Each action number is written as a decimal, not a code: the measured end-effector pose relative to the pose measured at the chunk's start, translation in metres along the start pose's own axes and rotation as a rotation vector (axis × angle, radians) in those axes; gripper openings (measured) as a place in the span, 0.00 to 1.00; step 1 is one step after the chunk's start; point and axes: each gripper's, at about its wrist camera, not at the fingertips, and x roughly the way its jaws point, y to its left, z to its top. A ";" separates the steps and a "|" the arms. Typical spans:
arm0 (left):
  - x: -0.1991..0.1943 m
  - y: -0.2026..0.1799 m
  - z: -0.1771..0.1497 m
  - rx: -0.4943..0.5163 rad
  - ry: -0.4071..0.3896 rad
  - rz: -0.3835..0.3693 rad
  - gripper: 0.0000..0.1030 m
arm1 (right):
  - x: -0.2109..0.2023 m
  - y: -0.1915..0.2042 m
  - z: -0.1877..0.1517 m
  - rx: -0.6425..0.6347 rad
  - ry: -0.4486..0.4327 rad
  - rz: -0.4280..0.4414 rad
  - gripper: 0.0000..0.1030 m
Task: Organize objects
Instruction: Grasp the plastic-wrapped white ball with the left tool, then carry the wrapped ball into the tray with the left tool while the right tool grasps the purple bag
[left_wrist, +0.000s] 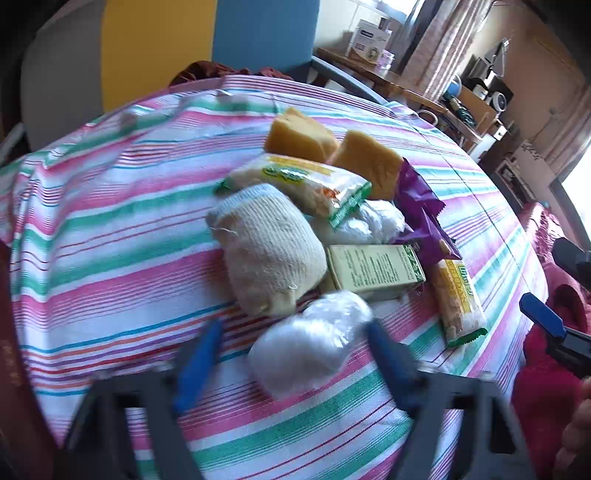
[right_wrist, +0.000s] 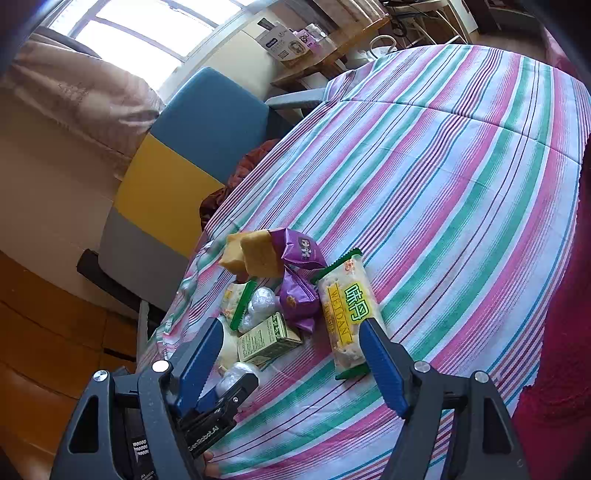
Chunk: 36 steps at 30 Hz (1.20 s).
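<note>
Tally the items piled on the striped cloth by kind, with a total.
Yellow sponge blocks: 2
Green-trimmed snack packets: 2
Purple wrappers: 2
White plastic-wrapped bundles: 2
Green box: 1
Knitted cream pouch: 1
Total: 10

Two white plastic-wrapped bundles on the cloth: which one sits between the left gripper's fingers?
The near white bundle, just in front of the green box, sits inside the left gripper. The other bundle lies farther back beside the purple packets.
</note>
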 end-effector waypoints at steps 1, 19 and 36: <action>-0.001 0.000 -0.003 0.020 -0.011 0.021 0.39 | 0.000 -0.001 0.000 0.003 0.002 -0.004 0.75; -0.048 0.013 -0.083 0.140 -0.127 0.012 0.37 | 0.031 0.013 -0.002 -0.084 0.138 -0.197 0.70; -0.042 0.012 -0.081 0.110 -0.155 -0.004 0.37 | 0.139 0.044 0.056 -0.398 0.163 -0.431 0.49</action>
